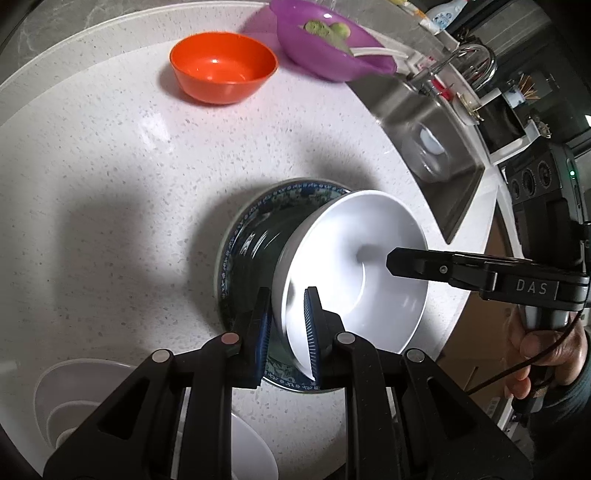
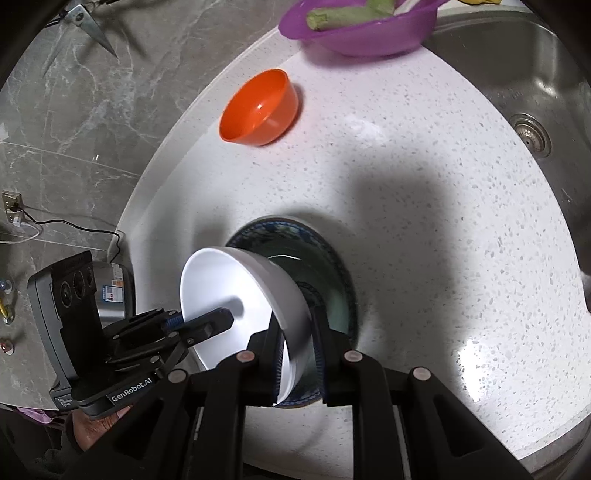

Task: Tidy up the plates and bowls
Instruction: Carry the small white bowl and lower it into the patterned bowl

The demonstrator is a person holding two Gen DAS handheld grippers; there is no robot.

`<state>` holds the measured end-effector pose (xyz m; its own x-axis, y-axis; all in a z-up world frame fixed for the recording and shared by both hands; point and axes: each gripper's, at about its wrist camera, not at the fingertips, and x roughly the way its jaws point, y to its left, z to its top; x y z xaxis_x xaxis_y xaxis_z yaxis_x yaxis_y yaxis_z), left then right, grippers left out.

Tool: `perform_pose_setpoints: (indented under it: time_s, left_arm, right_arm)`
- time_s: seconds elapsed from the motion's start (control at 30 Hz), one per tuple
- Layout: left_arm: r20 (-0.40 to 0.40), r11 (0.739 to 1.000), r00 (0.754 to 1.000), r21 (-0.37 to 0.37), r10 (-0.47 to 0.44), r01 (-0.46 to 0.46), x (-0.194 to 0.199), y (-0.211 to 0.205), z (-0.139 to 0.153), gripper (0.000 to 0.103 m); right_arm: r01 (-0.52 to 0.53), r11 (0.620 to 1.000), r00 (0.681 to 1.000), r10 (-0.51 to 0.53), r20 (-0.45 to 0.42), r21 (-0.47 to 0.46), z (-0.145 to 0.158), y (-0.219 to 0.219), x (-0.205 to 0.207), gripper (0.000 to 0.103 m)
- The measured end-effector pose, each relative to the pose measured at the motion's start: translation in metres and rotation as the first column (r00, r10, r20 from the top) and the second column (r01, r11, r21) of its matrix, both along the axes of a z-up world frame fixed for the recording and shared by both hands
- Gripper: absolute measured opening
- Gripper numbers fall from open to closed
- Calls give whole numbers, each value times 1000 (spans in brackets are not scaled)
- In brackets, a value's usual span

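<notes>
A white bowl (image 1: 369, 266) is held tilted just above a dark plate with a blue patterned rim (image 1: 255, 236) on the speckled counter. My left gripper (image 1: 288, 328) is shut on the bowl's near rim. My right gripper (image 2: 297, 354) is shut on the opposite rim of the same bowl (image 2: 229, 295), over the plate (image 2: 325, 269). The right gripper shows in the left wrist view (image 1: 413, 264), and the left gripper in the right wrist view (image 2: 218, 321). An orange bowl (image 1: 221, 66) (image 2: 258, 107) sits empty farther back.
A purple bowl (image 1: 328, 48) (image 2: 362, 29) with green vegetables sits at the sink's edge. The steel sink (image 1: 436, 147) (image 2: 524, 96) lies to the right. Clear and white dishes (image 1: 74, 398) sit at the lower left. Scissors (image 2: 88, 26) lie on the grey surface.
</notes>
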<state>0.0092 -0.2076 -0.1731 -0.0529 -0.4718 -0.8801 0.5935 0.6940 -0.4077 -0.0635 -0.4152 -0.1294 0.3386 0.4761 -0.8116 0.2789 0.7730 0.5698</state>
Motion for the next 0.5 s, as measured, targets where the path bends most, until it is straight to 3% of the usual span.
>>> perform_pose_setpoints:
  time_s: [0.5]
  left_arm:
    - [-6, 999, 1000, 42, 14, -14, 6, -30, -28, 18]
  right_arm:
    - [-72, 993, 997, 70, -25, -92, -11, 8, 15, 15]
